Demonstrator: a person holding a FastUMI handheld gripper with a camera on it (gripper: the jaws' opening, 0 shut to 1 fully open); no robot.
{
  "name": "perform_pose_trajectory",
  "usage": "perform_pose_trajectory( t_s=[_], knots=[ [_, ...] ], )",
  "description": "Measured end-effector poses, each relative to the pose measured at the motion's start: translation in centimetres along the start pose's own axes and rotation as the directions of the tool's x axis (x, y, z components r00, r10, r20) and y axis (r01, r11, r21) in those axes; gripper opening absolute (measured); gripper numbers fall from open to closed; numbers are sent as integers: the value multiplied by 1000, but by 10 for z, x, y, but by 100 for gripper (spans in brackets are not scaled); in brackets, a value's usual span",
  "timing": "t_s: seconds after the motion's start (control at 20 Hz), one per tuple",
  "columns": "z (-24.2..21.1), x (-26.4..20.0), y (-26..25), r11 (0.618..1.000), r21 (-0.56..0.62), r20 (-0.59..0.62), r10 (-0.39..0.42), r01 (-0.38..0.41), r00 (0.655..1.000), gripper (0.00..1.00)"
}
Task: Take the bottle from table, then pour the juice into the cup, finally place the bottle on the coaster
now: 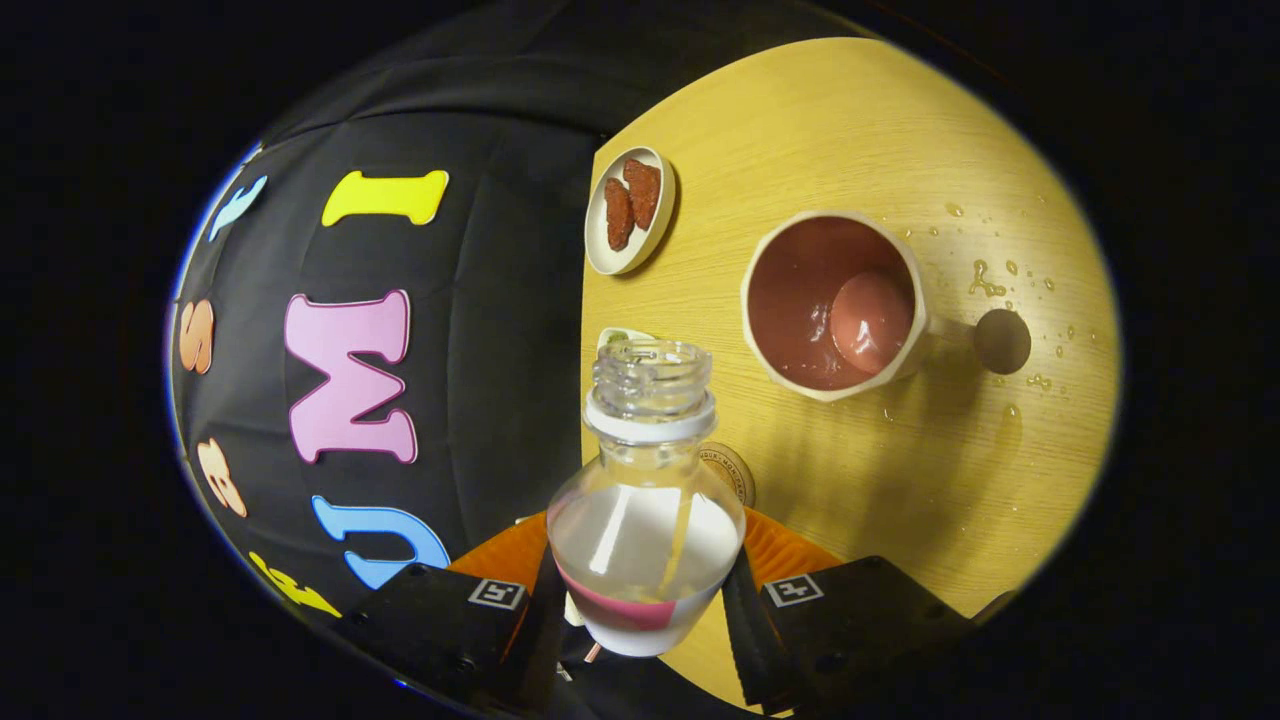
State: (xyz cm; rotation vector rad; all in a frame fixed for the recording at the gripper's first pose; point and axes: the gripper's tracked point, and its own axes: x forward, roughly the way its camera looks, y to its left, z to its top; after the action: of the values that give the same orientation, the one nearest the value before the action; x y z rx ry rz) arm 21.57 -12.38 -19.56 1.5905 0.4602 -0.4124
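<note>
At the bottom centre of the frame the gripper [645, 600] is closed on the bottle [645, 520], one finger pressing each side of its round clear body; the bottle has no cap, its open threaded neck points toward the middle of the frame, and a little pink juice sits low in it near the fingers; just behind its shoulder a round brown coaster [735, 470] peeks out on the wooden table [850, 130]; farther on, right of centre, stands the cream cup [835, 305], pink inside, its handle toward the right; small drops [985, 280] wet the wood to its right; beyond, in the upper middle, a small dish [630, 210] holds two reddish-brown pieces at the table's edge.
</note>
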Motion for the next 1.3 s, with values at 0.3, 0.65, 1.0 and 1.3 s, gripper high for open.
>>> perform_pose_trajectory(
  t_s=[0.3, 0.65, 1.0, 1.3],
  knots=[
    [5, 5, -3, 985, 174, -30, -8, 13, 1000, 72],
    [-1, 10, -5, 962, 266, -107, -33, 60, 994, 72],
    [5, 10, 0, 909, 412, -128, -16, 68, 992, 72],
    [7, 10, -2, 873, 479, -159, -19, 94, 987, 72]
  ],
)
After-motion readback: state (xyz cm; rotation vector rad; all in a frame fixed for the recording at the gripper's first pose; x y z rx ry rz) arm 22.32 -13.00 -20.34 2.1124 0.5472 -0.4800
